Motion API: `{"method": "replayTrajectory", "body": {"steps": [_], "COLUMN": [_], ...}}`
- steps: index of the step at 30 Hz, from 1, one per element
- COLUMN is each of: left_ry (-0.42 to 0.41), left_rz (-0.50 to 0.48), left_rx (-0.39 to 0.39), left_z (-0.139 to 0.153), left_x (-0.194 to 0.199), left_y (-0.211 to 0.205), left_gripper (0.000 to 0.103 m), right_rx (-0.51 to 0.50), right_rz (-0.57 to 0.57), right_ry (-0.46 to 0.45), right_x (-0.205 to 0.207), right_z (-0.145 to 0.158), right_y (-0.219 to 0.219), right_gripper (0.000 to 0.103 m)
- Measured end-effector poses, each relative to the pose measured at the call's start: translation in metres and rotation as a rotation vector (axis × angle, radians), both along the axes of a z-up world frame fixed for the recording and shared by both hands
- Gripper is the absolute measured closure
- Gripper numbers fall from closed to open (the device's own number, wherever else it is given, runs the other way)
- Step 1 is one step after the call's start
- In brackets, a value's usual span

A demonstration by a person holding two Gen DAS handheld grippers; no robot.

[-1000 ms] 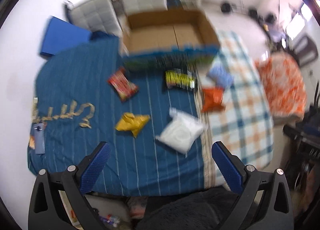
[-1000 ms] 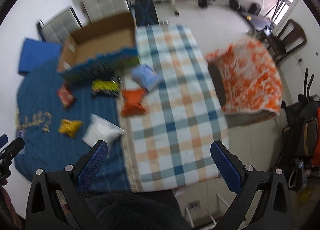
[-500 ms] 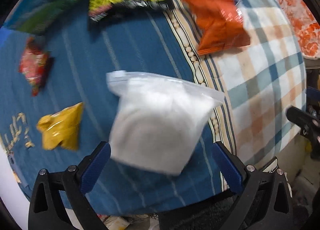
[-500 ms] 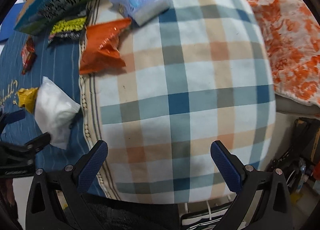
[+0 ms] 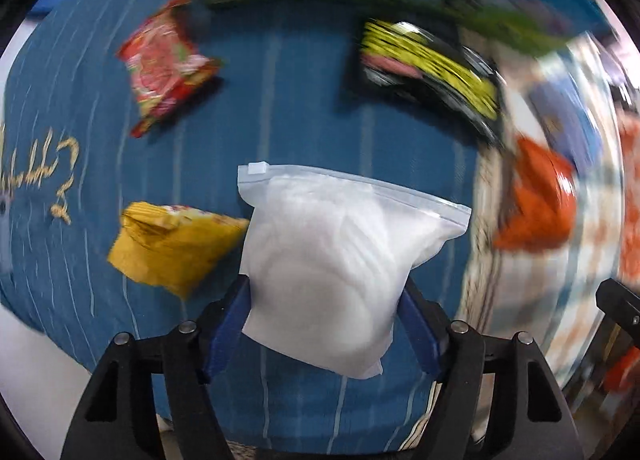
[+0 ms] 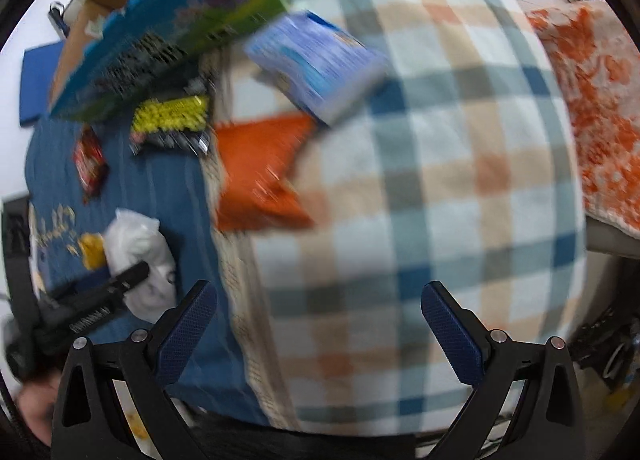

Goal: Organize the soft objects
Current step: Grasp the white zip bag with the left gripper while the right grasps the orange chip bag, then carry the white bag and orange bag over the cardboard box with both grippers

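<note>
My left gripper (image 5: 324, 308) is shut on a white zip bag (image 5: 332, 252) of soft filling, gripping its lower half from both sides above the blue striped cloth (image 5: 288, 108). The bag also shows in the right wrist view (image 6: 140, 260), with the left gripper's black finger across it. Around it lie a yellow packet (image 5: 172, 248), a red packet (image 5: 164, 64), a black and yellow packet (image 5: 432, 72) and an orange packet (image 5: 540, 208). My right gripper (image 6: 318, 320) is open and empty over the checked cloth (image 6: 440, 180), with the orange packet (image 6: 260, 172) and a blue packet (image 6: 316, 60) ahead of it.
An open cardboard box (image 6: 160, 32) with a printed blue and green front stands at the far edge of the cloths. An orange patterned cushion (image 6: 596, 100) lies to the right. A blue pad (image 6: 36, 80) lies on the floor at far left.
My left gripper has come down on the white bag and shut on it. My right gripper has moved lower and closer to the checked cloth and stays open.
</note>
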State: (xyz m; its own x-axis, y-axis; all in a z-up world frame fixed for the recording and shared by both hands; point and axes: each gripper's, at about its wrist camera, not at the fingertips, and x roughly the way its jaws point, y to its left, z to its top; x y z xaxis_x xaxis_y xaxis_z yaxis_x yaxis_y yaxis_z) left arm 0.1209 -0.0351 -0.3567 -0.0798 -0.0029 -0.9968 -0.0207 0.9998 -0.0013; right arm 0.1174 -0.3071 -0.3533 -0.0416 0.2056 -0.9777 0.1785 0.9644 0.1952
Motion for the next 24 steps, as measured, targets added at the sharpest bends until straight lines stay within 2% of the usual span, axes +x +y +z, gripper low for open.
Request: {"method": "replayTrajectory", "body": {"steps": [2,4,8,10,12,14,16,18,21,24], "left_ry": [-0.007,0.004,0.014,0.013,0.016,0.013,0.010,0.008,-0.002,-0.015], "left_rz": [0.071,0.121,0.080,0.044,0.026,0.019,0.011,0.017,0.030,0.034], "left_rx": [-0.001,-0.040,-0.034,-0.024,-0.018,-0.019,-0.018,-0.021,-0.021,-0.011], "left_z": [0.001,-0.005,-0.017,-0.023,-0.026,-0.030,-0.031,-0.028,-0.016,-0.004], "left_x": [0.006,0.011,0.012,0.006,0.003,-0.001,-0.006,0.005,0.008,0.006], "left_y": [0.016,0.024,0.025,0.023,0.021,0.023,0.024,0.020,0.022,0.017], "left_gripper": [0.028,0.024,0.020,0.020,0.020,0.021,0.024,0.028,0.035,0.038], "right_rx": [0.014,0.021,-0.004,-0.023,-0.033,-0.050,-0.042,-0.034,-0.025,-0.032], "right_rz": [-0.026,-0.049,-0.067,-0.075,-0.070,-0.071,-0.099,-0.122,-0.129,-0.101], "right_ry": [0.001,0.017,0.071,0.089,0.105,0.128,0.148,0.147,0.149,0.140], "right_x": [0.024,0.042,0.065,0.070,0.076,0.078,0.078,0.075,0.067,0.060], "right_z": [0.000,-0.008,-0.028,-0.037,-0.046,-0.055,-0.063,-0.065,-0.058,-0.051], "right_y": [0.009,0.019,0.031,0.037,0.042,0.047,0.047,0.047,0.040,0.045], "right_gripper": [0.002,0.004,0.022,0.024,0.037,0.046,0.049,0.053,0.060,0.062]}}
